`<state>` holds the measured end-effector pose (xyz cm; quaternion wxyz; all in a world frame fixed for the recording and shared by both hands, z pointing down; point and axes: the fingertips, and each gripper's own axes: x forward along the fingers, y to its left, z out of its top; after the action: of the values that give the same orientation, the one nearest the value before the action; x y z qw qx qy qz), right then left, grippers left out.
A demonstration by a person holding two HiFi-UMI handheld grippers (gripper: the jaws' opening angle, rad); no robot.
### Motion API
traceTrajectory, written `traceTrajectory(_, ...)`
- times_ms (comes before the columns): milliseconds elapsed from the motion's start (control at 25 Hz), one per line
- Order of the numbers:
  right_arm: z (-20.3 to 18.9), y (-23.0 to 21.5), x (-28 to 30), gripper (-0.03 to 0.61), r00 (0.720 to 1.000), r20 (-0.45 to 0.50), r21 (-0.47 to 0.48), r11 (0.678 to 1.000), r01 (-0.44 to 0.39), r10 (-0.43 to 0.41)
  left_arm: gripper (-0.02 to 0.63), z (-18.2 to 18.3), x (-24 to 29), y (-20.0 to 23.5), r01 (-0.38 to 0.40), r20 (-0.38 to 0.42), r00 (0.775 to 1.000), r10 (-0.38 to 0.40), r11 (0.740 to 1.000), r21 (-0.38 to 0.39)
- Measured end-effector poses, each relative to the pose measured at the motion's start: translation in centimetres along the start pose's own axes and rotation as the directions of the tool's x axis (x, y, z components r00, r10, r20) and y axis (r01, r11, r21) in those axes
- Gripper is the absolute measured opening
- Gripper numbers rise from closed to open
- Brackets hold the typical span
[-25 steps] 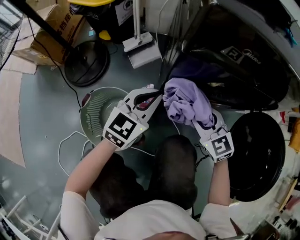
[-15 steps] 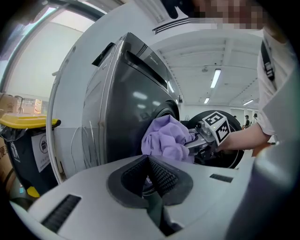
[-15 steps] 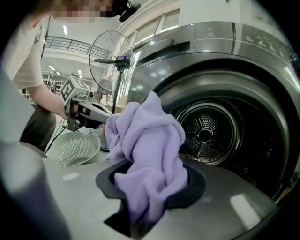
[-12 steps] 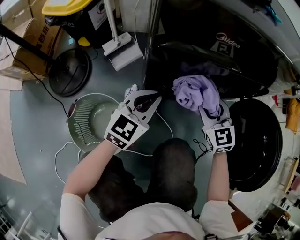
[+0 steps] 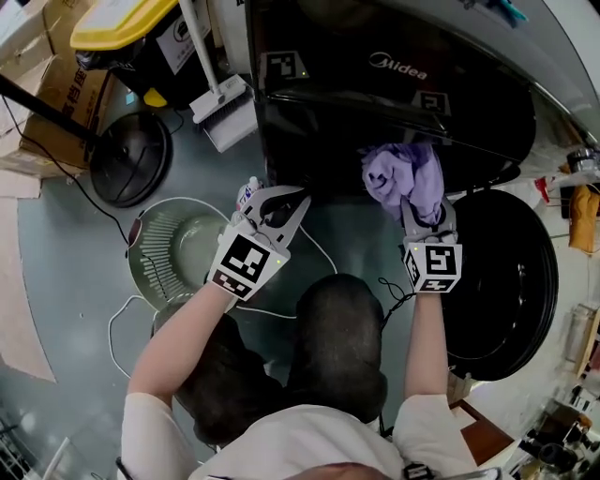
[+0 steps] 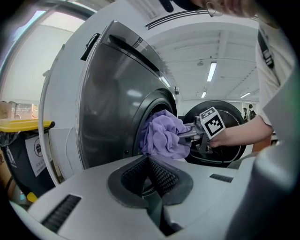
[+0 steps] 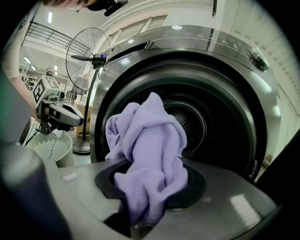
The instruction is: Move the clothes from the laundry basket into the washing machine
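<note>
Above the grey floor (image 5: 84,253), we judge the crumpled lilac garment (image 5: 398,173), clenched in our right gripper (image 5: 420,211), could snag the black front-loading washing machine (image 5: 375,94) rim and drop; left gripper (image 5: 281,204) closed, empty.

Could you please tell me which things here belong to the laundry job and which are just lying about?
Job:
- crumpled purple cloth, in the right gripper
- dark front-loading washing machine, its round door open
- pale green round plastic laundry basket

Lying about:
- black round fan base
- brown cardboard box
- yellow-lidded black bin
- white long-handled cleaning tool
</note>
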<state>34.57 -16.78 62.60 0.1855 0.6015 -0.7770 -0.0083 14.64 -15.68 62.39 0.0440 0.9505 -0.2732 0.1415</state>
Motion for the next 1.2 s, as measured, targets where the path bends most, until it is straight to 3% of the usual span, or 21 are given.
traceTrajectory(280,0.0,-0.3,1.0,0.183,0.999,0.018,-0.022,0.999,0.033,-0.033,0.006,0.5,1.2,-0.4,0.016,0.019,1.0,-0.016,0.999,-0.044)
traceTrajectory(680,-1.1,-3.9,4.5,0.187,0.988,0.057,-0.074,0.986,0.148,-0.144,0.006,0.7,1.0,0.7,-0.001,0.013,1.0,0.001,1.0,-0.025)
traceTrajectory(1200,-2.0,-7.7,10.6,0.198,0.95,0.15,-0.149,0.944,0.296,-0.274,0.006,-0.5,0.5,0.0,0.006,-0.033,0.999,-0.005,0.999,0.037)
